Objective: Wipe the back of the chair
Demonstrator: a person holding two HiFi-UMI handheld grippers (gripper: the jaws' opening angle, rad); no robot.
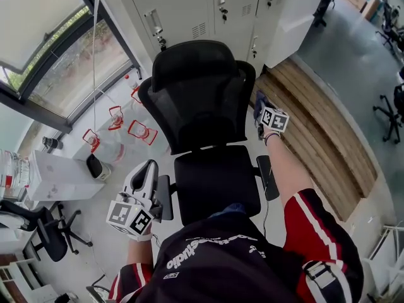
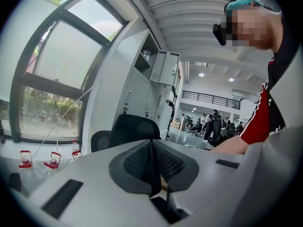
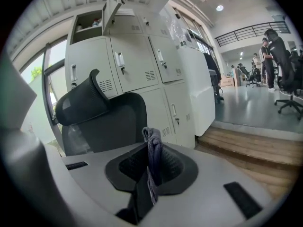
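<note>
A black office chair stands in front of me, with its mesh back [image 1: 203, 109] and headrest [image 1: 192, 62] facing me in the head view. In the right gripper view the chair back [image 3: 106, 122] rises just left of the jaws. My right gripper [image 1: 262, 106] is beside the right edge of the back, and this gripper [image 3: 152, 148] is shut on a grey-blue cloth [image 3: 153, 145] that sticks up between the pads. My left gripper [image 1: 149, 169] hangs low by the left armrest [image 1: 164, 194]. Its jaws [image 2: 152, 162] are shut with nothing held.
Grey lockers [image 1: 214, 5] stand behind the chair, and a raised wooden step [image 1: 315, 125] runs along the right. Water bottles with red handles [image 1: 142, 131] sit on the floor at the left under a large window [image 1: 44, 43]. A white box [image 1: 60, 175] and another chair [image 1: 44, 232] are at lower left.
</note>
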